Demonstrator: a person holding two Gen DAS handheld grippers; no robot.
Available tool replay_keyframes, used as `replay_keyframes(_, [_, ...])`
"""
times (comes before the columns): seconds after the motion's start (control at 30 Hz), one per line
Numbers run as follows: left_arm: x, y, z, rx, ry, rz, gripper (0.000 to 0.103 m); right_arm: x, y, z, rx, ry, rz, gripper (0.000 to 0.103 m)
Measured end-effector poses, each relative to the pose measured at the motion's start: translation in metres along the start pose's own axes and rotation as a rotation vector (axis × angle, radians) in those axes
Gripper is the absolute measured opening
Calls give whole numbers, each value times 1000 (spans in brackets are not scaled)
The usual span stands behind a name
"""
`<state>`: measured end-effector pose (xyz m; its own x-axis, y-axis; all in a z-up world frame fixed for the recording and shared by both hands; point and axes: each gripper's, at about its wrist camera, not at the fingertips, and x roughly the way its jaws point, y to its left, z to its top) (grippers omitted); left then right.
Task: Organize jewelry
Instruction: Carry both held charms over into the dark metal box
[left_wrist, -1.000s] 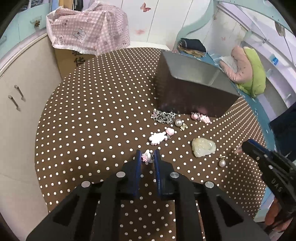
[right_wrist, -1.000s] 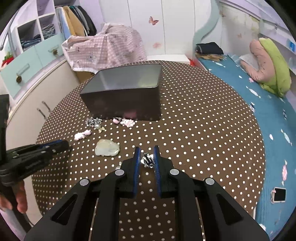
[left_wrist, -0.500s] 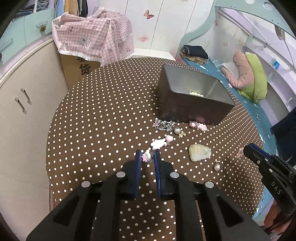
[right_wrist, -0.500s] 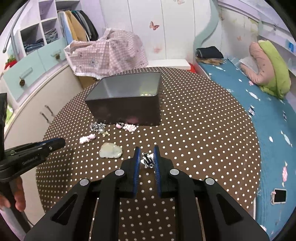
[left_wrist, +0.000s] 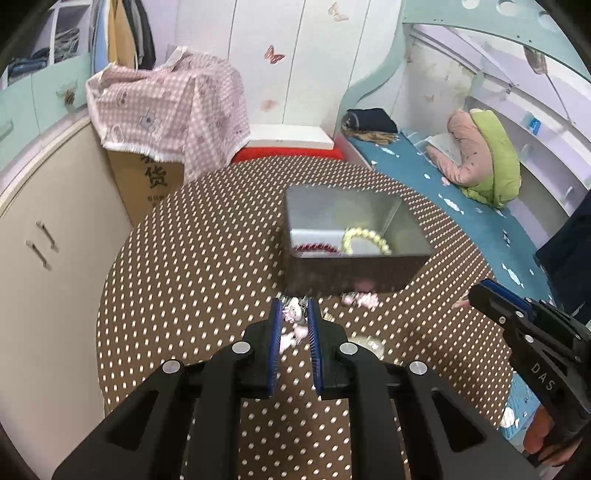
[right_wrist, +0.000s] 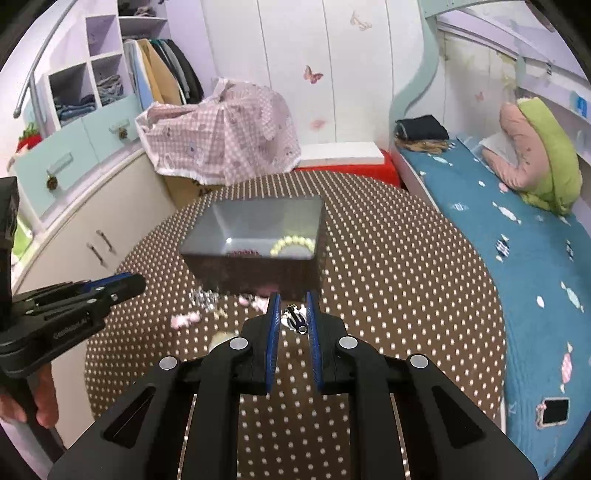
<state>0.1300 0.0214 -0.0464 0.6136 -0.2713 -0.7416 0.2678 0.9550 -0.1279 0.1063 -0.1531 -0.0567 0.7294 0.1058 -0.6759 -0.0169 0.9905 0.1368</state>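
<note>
My left gripper (left_wrist: 293, 314) is shut on a small pink-and-white charm (left_wrist: 293, 311), held above the dotted table. My right gripper (right_wrist: 293, 314) is shut on a small black-and-white striped charm (right_wrist: 294, 318). A grey metal box (left_wrist: 354, 273) stands open ahead of both; inside lie a pale yellow bead bracelet (left_wrist: 365, 240) and a dark red bead bracelet (left_wrist: 317, 248). Loose pieces lie in front of the box: a pink charm (left_wrist: 360, 300), a silver chain (right_wrist: 202, 297), a pink-white charm (right_wrist: 184, 319) and a pale stone (right_wrist: 219, 339), partly hidden by my fingers.
The round table has a brown cloth with white dots (right_wrist: 388, 280). A cream cabinet (left_wrist: 48, 258) stands to the left, a pink checked cloth over a carton (left_wrist: 166, 107) behind, a blue bed (right_wrist: 517, 236) to the right. A hand (right_wrist: 44, 402) grips the left tool.
Both grippers have risen with their charms still held. The table looks farther away and the inside of the box with its bracelets has come into sight.
</note>
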Motion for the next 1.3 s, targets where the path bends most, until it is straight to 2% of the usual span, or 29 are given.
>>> replay_keyframes(0.1, [-1, -5, 12, 11, -8, -46, 13, 0, 3, 12, -25, -22, -15, 15])
replay_keyframes(0.33, [3, -15, 41, 33, -40, -67, 13, 14, 8, 45, -45, -34, 9, 15])
replay_keyframes(0.53, [15, -19, 64, 34, -38, -87, 13, 25, 15, 70, -63, -40, 45, 15])
replay_keyframes(0.8, [36, -14, 84, 19, -5, -96, 13, 47, 20, 97, -63, -4, 96, 15])
replay_keyframes(1.1, [65, 0, 89, -22, 77, -76, 14, 81, 16, 103, -6, 79, 131, 18])
replay_keyframes(1.13, [68, 1, 89, -29, 92, -76, 22, 83, 15, 102, 5, 89, 137, 20])
replay_keyframes(1.2, [70, 3, 89, -32, 106, -67, 39, 86, 10, 101, 30, 108, 117, 53])
replay_keyframes(1.27, [69, 7, 88, -37, 100, -42, 44, 82, 4, 100, 48, 76, 82, 71])
replay_keyframes(1.3, [67, 9, 87, -40, 99, -45, 45, 79, 2, 100, 54, 63, 84, 71])
